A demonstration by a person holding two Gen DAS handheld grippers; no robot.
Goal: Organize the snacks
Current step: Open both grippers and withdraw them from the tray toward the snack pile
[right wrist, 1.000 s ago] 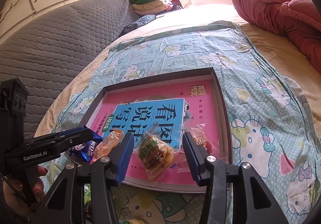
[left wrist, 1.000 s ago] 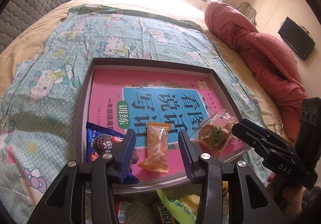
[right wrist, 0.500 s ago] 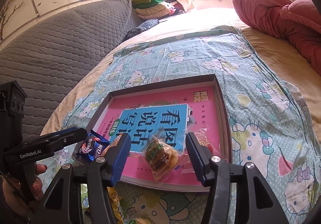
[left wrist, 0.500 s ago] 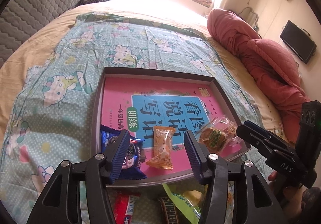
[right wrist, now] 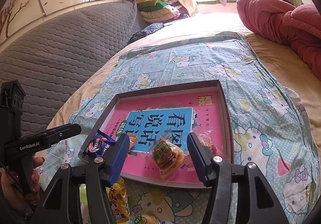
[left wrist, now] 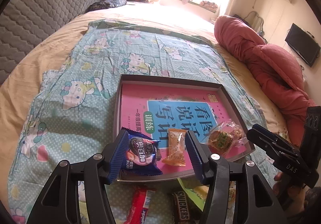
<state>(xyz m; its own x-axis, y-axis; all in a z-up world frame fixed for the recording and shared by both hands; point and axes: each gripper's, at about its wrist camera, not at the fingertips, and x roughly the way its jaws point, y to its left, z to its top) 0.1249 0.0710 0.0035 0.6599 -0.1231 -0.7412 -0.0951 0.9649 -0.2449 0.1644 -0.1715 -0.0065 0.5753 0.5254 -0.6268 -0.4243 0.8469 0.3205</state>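
Left wrist view: the left gripper (left wrist: 156,153) fills the lower middle of the frame, its blue fingers (left wrist: 118,155) spread and opening wider, pinching nothing. A blue cookie packet (left wrist: 140,153) and an orange candy packet (left wrist: 176,147) lie in the gap, both resting in the grey tray (left wrist: 118,103) on a pink book cover (left wrist: 160,95). A clear-wrapped cracker pack (left wrist: 220,138) lies at the tray's lower right corner; a second clear pack behind it is hard to make out. At the bottom edge a red packet (left wrist: 140,204) and a chocolate bar (left wrist: 181,208) are cut off and partly hidden by the gripper arms.

Right wrist view: the right gripper (right wrist: 156,155) sits low in the frame, fingers apart, gripping nothing, with the cracker pack (right wrist: 167,155) lying loose between them. Its left finger hides most of the orange packet. A yellow packet (right wrist: 118,200) near the bottom is half covered. The person's hand (right wrist: 12,181) at lower left is mostly cut off.
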